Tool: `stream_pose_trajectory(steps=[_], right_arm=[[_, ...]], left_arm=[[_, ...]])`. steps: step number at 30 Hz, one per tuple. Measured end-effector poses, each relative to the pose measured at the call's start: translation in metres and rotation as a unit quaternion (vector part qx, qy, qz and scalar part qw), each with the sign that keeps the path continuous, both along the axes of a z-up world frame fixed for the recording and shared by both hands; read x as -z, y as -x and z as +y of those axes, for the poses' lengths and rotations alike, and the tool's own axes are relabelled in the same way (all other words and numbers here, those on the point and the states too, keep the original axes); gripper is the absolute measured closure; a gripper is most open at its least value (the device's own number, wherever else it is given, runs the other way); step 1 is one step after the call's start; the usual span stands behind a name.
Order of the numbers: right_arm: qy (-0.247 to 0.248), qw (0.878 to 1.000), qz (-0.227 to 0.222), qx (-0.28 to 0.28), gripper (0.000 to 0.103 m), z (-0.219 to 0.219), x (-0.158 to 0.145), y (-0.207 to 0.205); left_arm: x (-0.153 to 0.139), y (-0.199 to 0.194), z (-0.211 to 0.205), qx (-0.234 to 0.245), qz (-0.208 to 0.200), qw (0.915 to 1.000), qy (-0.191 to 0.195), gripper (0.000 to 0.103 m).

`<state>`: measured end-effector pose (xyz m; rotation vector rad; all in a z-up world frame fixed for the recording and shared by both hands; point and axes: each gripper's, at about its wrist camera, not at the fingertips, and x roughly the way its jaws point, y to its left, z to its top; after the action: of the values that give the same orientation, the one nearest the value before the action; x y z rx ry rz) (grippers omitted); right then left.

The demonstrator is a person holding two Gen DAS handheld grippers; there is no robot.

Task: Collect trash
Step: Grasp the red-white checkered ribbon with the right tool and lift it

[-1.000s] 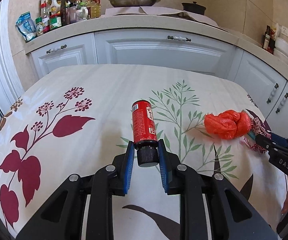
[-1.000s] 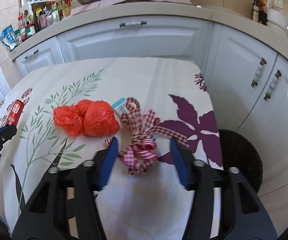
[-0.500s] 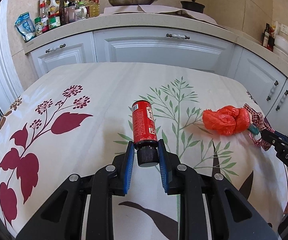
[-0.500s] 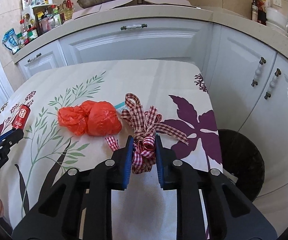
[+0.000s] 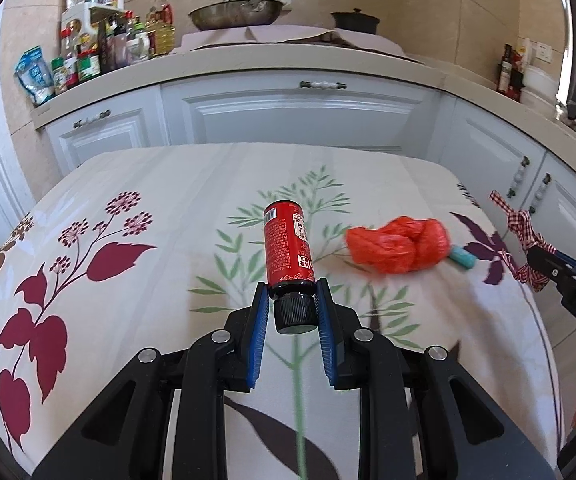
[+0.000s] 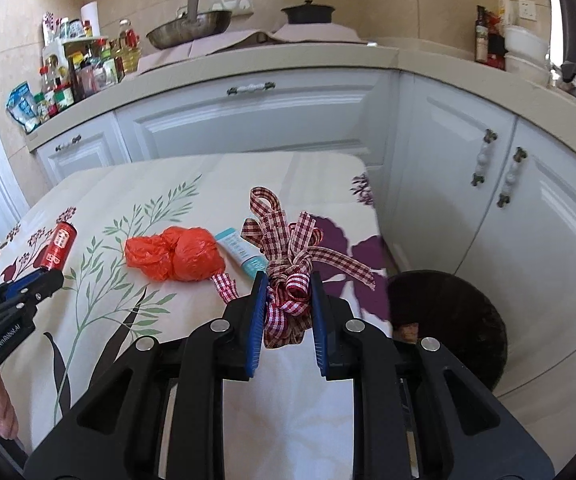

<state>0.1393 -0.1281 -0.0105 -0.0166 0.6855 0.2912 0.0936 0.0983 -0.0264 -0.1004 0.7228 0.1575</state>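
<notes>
My left gripper (image 5: 290,300) is shut on the black-capped neck of a red bottle (image 5: 287,250), held above the flowered tablecloth (image 5: 168,200). My right gripper (image 6: 287,292) is shut on a red-and-white checked ribbon bow (image 6: 288,248), lifted off the table near its right edge. A crumpled orange plastic bag (image 6: 176,254) and a small teal-and-white tube (image 6: 240,250) lie on the cloth. The bag (image 5: 398,246) and the ribbon (image 5: 522,236) also show in the left wrist view, and the bottle (image 6: 60,244) in the right wrist view.
A dark round bin (image 6: 448,316) stands on the floor just right of the table. White cabinets (image 6: 256,120) and a counter with bottles (image 5: 100,52), a pan (image 5: 236,14) and a pot (image 5: 354,20) run behind and to the right.
My right gripper closed on the ribbon bow and lifted it up off the cloth. My left gripper has risen with the red bottle still in it.
</notes>
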Motion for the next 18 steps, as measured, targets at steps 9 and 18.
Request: stream_pose_trajectory(steps=[9,18], right_arm=[[-0.001,0.999,-0.024,0.038,0.083,-0.037,-0.015,0.021],[-0.003,0.996,-0.040,0.079,0.083,-0.076,-0.023,0.037]], left_arm=[[-0.014,0.002,-0.037,0.043,-0.017,0.9989,0.001,0.078],[-0.026,0.004,-0.082,0.092,-0.033,0.9952,0.001,0.078]])
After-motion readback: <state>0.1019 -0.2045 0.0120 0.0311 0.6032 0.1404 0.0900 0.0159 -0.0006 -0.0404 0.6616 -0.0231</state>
